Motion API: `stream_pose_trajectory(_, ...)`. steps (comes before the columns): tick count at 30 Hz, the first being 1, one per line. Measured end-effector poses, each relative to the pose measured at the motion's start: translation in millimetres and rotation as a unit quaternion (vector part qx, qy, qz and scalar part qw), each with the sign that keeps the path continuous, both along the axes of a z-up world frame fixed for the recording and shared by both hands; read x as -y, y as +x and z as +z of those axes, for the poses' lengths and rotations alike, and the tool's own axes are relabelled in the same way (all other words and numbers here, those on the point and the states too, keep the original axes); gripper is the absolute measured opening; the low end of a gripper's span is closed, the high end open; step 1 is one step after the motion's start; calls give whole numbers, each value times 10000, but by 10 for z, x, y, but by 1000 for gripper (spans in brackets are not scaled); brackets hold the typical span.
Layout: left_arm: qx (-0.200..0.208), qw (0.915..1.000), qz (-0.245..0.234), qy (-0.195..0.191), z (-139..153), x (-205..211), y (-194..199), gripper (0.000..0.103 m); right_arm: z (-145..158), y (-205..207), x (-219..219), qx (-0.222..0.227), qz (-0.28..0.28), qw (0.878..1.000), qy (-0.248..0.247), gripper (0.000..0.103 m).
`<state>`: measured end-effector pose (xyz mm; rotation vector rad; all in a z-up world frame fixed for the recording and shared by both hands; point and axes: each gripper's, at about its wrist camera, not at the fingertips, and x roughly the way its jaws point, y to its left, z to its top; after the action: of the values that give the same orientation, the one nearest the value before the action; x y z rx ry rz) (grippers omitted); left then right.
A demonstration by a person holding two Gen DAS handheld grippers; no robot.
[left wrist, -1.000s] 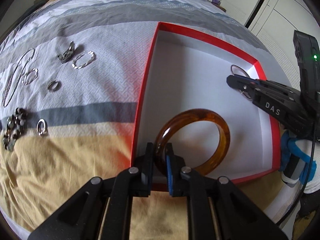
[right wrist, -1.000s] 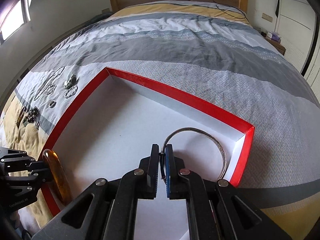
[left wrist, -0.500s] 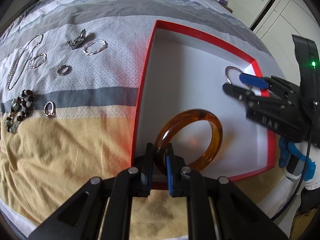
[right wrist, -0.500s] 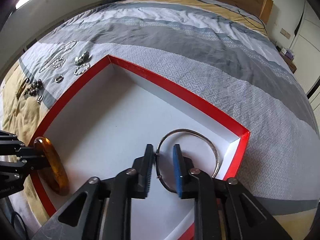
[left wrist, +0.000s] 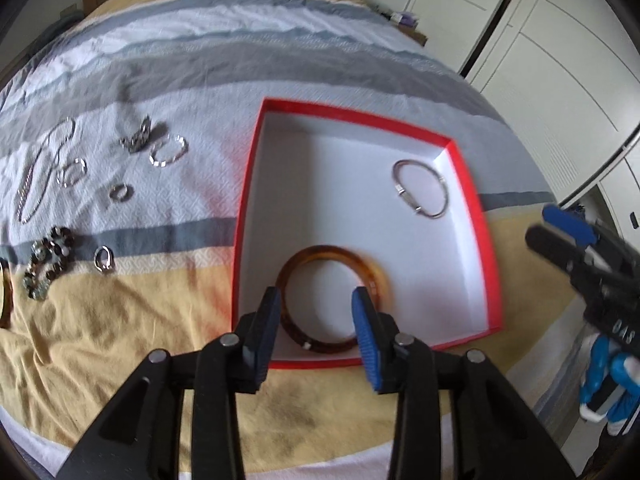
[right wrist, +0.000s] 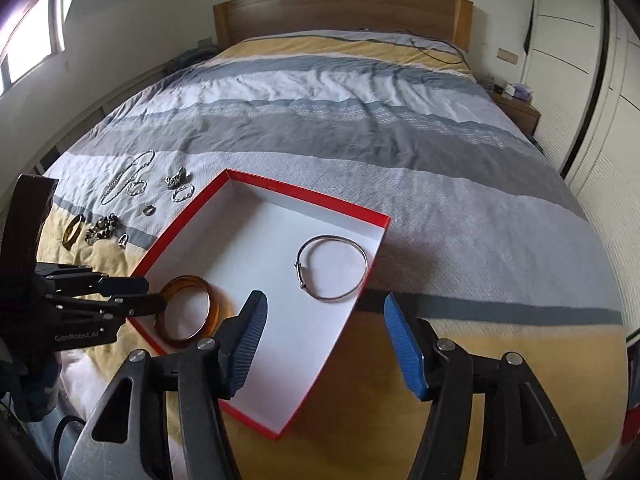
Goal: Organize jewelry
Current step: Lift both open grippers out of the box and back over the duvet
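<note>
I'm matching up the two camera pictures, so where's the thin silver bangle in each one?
Left wrist view: silver bangle lies upper right, inside the red box's far right corner.
Right wrist view: it lies near centre, by the box's right corner.
Shared landmark: amber bangle, also in the box.

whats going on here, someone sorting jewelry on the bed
Yes. A person with a handheld gripper in each hand is moving jewelry off the bedspread into a red box. The amber bangle and the silver bangle both lie flat inside it. Both grippers' jaws have just been opening: the left gripper is above the amber bangle without gripping it, and the right gripper holds nothing. Chains, rings and a beaded bracelet wait beside the box.
</note>
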<state>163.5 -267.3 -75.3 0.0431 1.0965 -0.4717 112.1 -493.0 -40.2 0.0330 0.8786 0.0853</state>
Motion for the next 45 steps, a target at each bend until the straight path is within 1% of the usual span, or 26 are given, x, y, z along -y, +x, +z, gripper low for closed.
stream_pose_trajectory(3,208,9997,-75,-81,221,-21,-164,38,86,-243,-79,-95,-261,9996,16,62)
stream_pose_trajectory(5,394,9991,-130,-55,366,-54,-291,38,163,-394,-176,-64,-323,9993,157,62)
stream_pose_trajectory(8,729,9971,-157,149,572,-113,-490,38,312,-611,-385,120,-336,9989,292,62)
stream_pose_trajectory(12,1134,9924,6,482,845,-329,-786,38,519,-842,-678,356,-281,9978,492,63)
stream_pose_trajectory(15,1319,9895,111,572,1020,-559,-952,38,672,-1004,-883,545,-216,9965,596,63)
stream_pose_trajectory(18,1387,9884,192,583,1136,-791,-1101,38,809,-1155,-1068,705,-134,9949,702,63)
stream_pose_trajectory(22,1481,9866,296,624,1243,-1079,-1274,38,952,-1291,-1319,819,-23,9940,719,63)
stream_pose_trajectory(24,1601,9846,337,614,1309,-1216,-1348,38,996,-1341,-1449,836,63,9941,692,63)
stream_pose_trajectory(28,1692,9828,484,561,1401,-1502,-1445,38,1035,-1394,-1689,823,201,9942,669,63)
stream_pose_trajectory(32,1722,9819,608,502,1431,-1745,-1499,38,1044,-1378,-1885,787,263,9937,749,63)
stream_pose_trajectory(38,1667,9828,765,231,1455,-2080,-1528,38,1046,-1286,-2146,708,352,9941,744,60)
stream_pose_trajectory(40,1640,9830,815,134,1458,-2177,-1519,38,1027,-1245,-2246,655,398,9945,718,59)
stream_pose_trajectory(45,1554,9833,943,36,1420,-2377,-1472,38,984,-1137,-2470,534,536,9953,608,59)
